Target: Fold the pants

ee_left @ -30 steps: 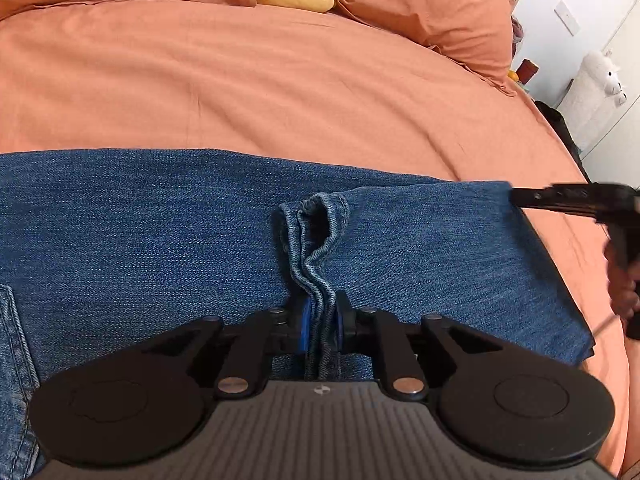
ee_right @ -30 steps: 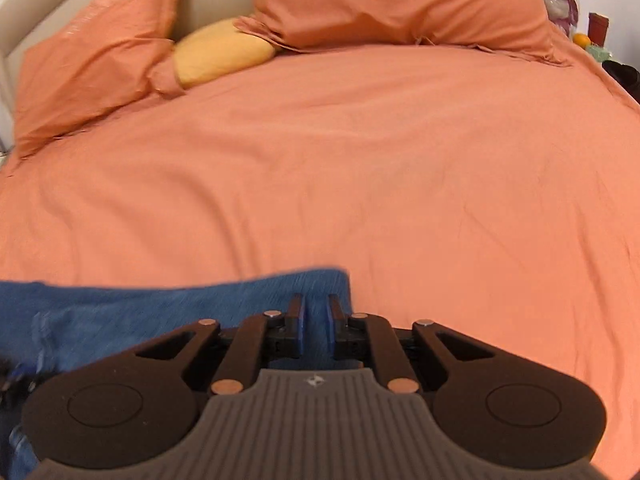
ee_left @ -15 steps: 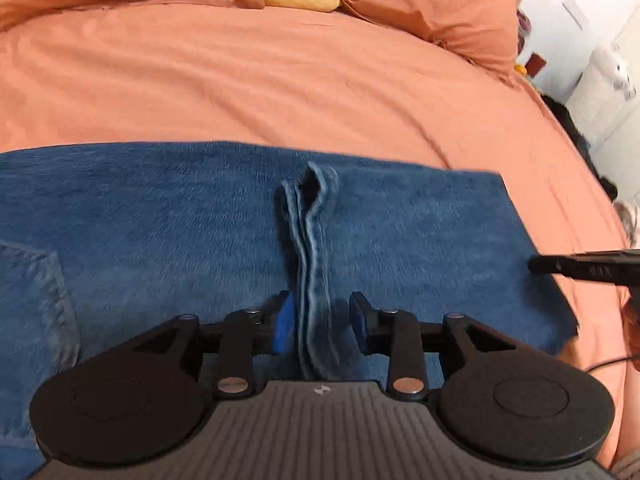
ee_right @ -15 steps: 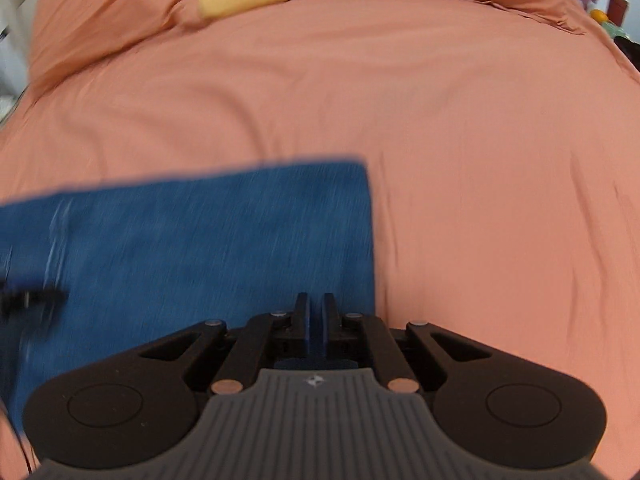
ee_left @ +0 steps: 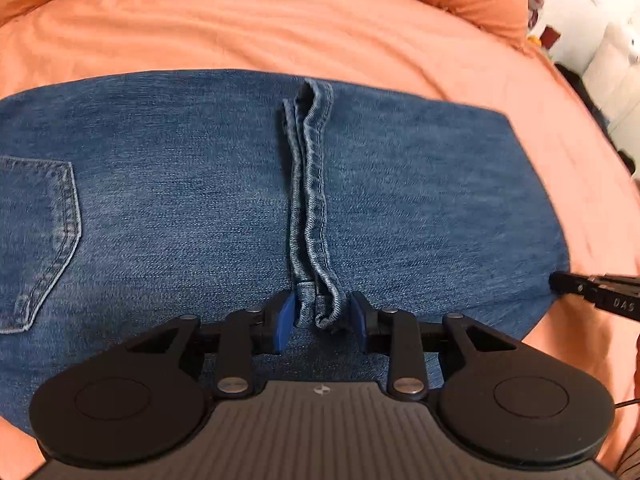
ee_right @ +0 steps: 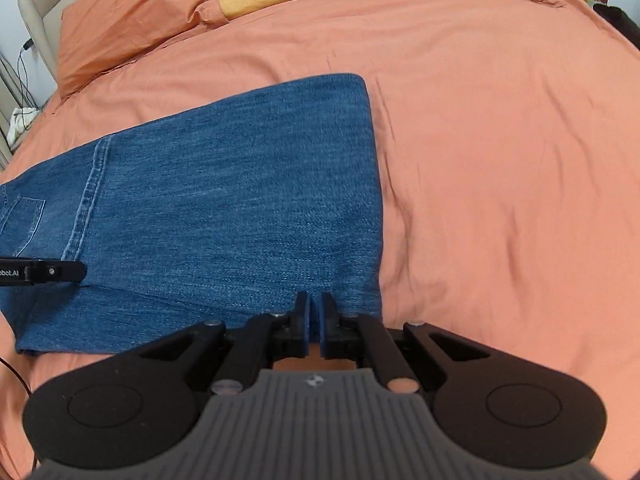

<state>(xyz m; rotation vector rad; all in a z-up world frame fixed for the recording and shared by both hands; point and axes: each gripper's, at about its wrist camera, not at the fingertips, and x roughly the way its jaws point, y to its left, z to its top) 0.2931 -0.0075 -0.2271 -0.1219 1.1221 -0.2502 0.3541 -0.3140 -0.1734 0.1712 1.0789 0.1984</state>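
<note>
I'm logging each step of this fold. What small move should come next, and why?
Probably the left gripper should back straight off the jeans. Its fingers stand open on either side of the leg hems, which already lie flat across the folded denim, so nothing is left to place. The right gripper looks nearly shut on the fold's corner.

Soft, even indoor light, with no glare.

Fisheye bending curves the bed (ee_right: pixel 500 120) toward every edge; corners go dark. The jeans (ee_left: pixel 180 200) are sharp with only faint shadows, while the far right wall blows out white and blurred.
</note>
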